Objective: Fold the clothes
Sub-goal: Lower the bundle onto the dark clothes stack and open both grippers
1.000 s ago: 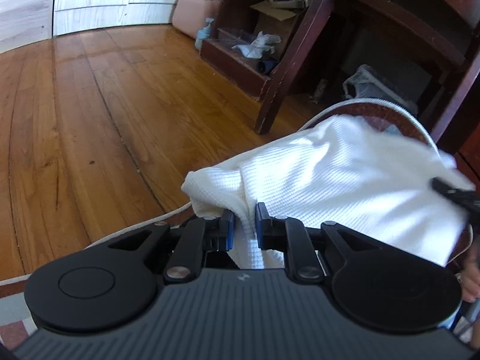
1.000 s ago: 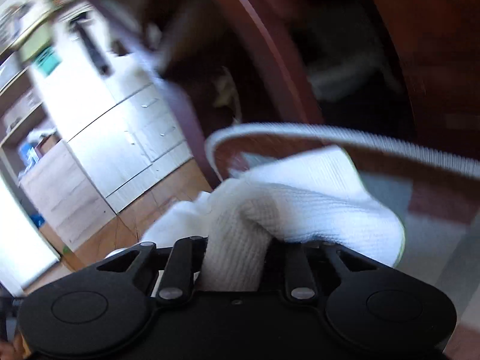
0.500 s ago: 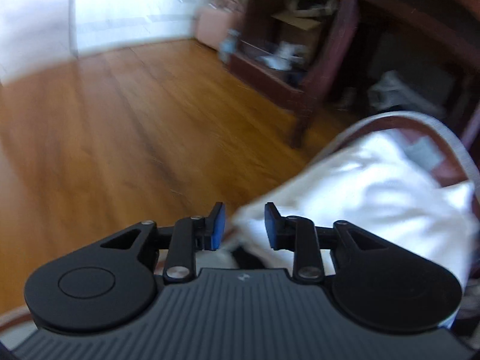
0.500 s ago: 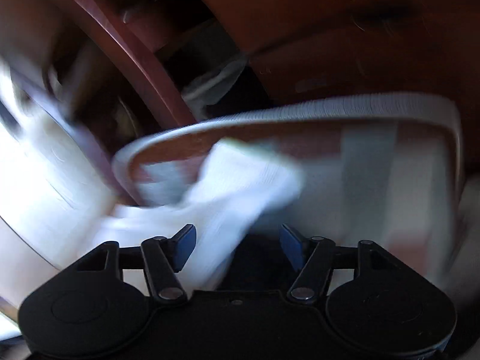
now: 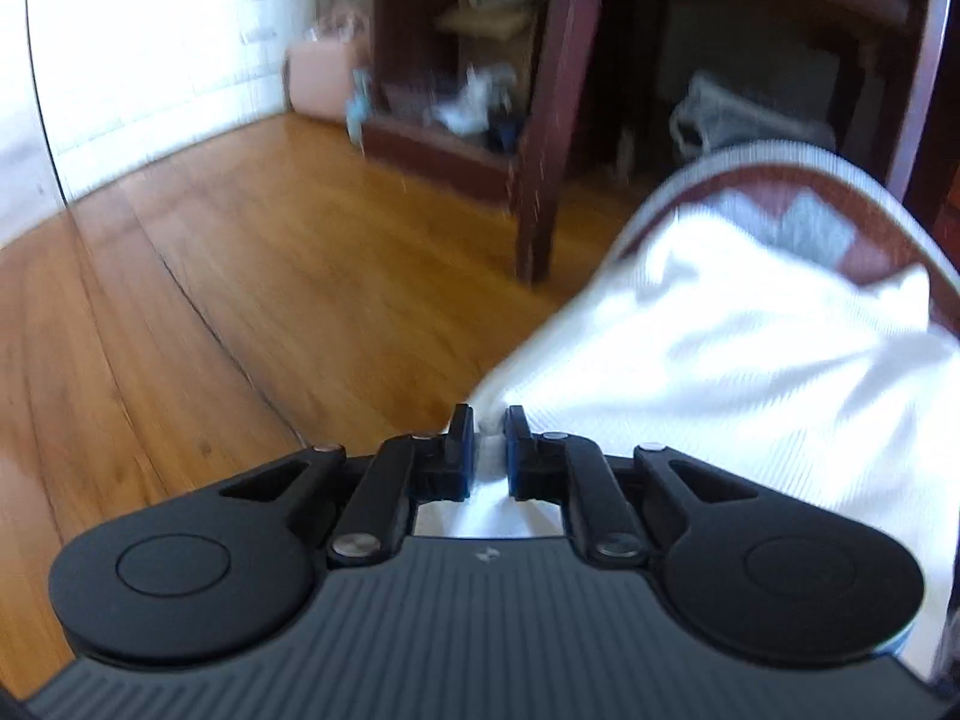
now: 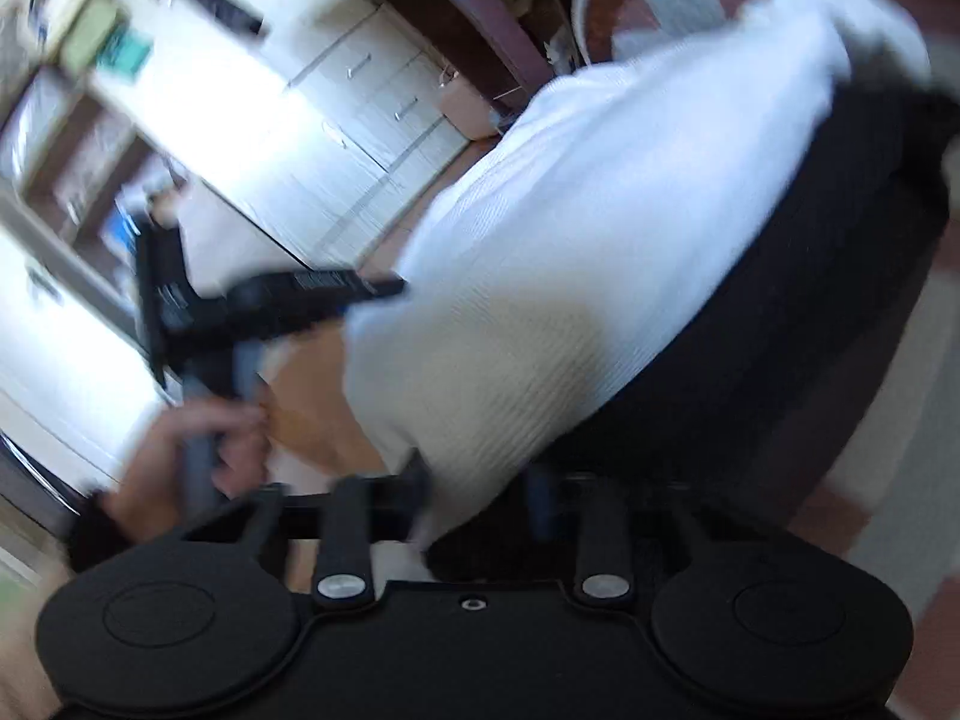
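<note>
Beyond the rug's (image 5: 672, 192) edge we see wood floor (image 5: 252, 276) and dark shelves (image 5: 456, 60); our left fingers (image 5: 461, 441) pinch the cloth (image 5: 720, 372), right fingers (image 6: 420, 480) spread.

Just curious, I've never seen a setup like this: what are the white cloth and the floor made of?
The cloth looks like a soft cotton-type knit: fine ribbed or waffle texture, matte, draping in folds. The floor looks like varnished wood planks: amber grain, visible seams and a glossy sheen. Blur leaves the exact fibre open.
</note>
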`<state>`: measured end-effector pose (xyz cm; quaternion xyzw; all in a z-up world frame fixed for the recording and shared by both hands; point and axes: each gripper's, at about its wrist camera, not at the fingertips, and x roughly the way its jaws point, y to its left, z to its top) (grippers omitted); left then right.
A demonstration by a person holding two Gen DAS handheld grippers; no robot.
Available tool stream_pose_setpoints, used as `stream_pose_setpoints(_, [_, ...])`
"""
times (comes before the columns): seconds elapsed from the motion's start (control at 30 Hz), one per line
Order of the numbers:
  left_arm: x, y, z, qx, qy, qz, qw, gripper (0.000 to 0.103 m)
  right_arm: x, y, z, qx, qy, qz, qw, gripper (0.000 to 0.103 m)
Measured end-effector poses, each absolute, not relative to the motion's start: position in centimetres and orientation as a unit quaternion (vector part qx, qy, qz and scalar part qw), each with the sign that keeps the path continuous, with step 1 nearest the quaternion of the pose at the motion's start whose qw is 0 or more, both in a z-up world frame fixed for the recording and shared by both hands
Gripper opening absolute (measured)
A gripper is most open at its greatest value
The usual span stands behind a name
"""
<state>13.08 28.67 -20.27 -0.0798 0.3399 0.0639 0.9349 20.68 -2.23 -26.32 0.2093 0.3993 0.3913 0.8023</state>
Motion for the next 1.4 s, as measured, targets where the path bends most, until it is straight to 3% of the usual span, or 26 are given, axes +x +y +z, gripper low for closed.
stream_pose_setpoints(0.13, [13.2, 30.8, -20.3, -0.123, 0.361, 0.048, 0.923, 0.007, 20.2, -5.2, -23.9, 0.250, 0.388, 0.432, 0.775, 0.020])
stream_pose_setpoints(0.3, [13.4, 30.5, -25.1, -0.048, 0.444, 0.115, 0.887, 0.008, 20.8, -3.7, -27.7, 0.186, 0.455, 0.420, 0.763, 0.019])
stream_pose_setpoints(0.43, [12.3, 31.0, -25.3, -0.042, 0.444, 0.163, 0.880, 0.008, 19.9, -3.7, -28.2, 0.155, 0.476, 0.444, 0.743, 0.020])
stream_pose_setpoints(0.53, [10.5, 29.5, -21.5, -0.063, 0.383, 0.131, 0.912, 0.014, 20.8, -6.1, -25.8, 0.153, 0.416, 0.437, 0.783, 0.032])
stream_pose_setpoints(0.57, [10.0, 28.5, -20.2, -0.061, 0.363, 0.119, 0.922, 0.021, 21.6, -7.3, -24.8, 0.156, 0.396, 0.423, 0.800, 0.050])
stream_pose_setpoints(0.6, [9.7, 27.4, -19.0, -0.057, 0.346, 0.102, 0.931, 0.028, 22.6, -8.6, -24.1, 0.164, 0.378, 0.404, 0.817, 0.061])
stream_pose_setpoints(0.77, [10.6, 22.1, -16.4, -0.098, 0.338, -0.049, 0.935, 0.032, 31.1, -13.5, -24.1, 0.230, 0.351, 0.362, 0.832, 0.061])
stream_pose_setpoints(0.87, [10.3, 20.5, -18.0, -0.169, 0.362, -0.121, 0.909, 0.032, 34.7, -14.5, -25.2, 0.268, 0.361, 0.358, 0.818, 0.063])
stream_pose_setpoints(0.93, [9.7, 18.9, -19.3, -0.152, 0.373, -0.141, 0.904, 0.032, 36.0, -14.9, -26.0, 0.280, 0.366, 0.365, 0.808, 0.063])
stream_pose_setpoints(1.03, [8.3, 17.6, -21.9, -0.142, 0.404, -0.127, 0.895, 0.032, 38.2, -13.4, -27.3, 0.271, 0.388, 0.336, 0.815, 0.068])
stream_pose_setpoints(1.13, [7.9, 19.7, -23.8, -0.205, 0.412, -0.125, 0.879, 0.032, 41.3, -12.1, -29.1, 0.238, 0.392, 0.300, 0.837, 0.074])
stream_pose_setpoints(1.17, [7.3, 19.6, -23.9, -0.214, 0.410, -0.124, 0.878, 0.032, 42.2, -12.1, -29.5, 0.236, 0.385, 0.294, 0.842, 0.073])
stream_pose_setpoints(1.23, [6.4, 19.5, -23.9, -0.205, 0.409, -0.120, 0.881, 0.031, 43.0, -12.2, -29.8, 0.226, 0.370, 0.282, 0.856, 0.060])
stream_pose_setpoints(1.27, [6.1, 19.4, -24.0, -0.200, 0.410, -0.118, 0.882, 0.031, 42.8, -12.2, -29.6, 0.209, 0.362, 0.275, 0.866, 0.027])
stream_pose_setpoints(1.4, [6.2, 19.7, -24.3, -0.207, 0.412, -0.124, 0.879, 0.030, 41.7, -12.1, -28.9, 0.143, 0.328, 0.243, 0.902, 0.023])
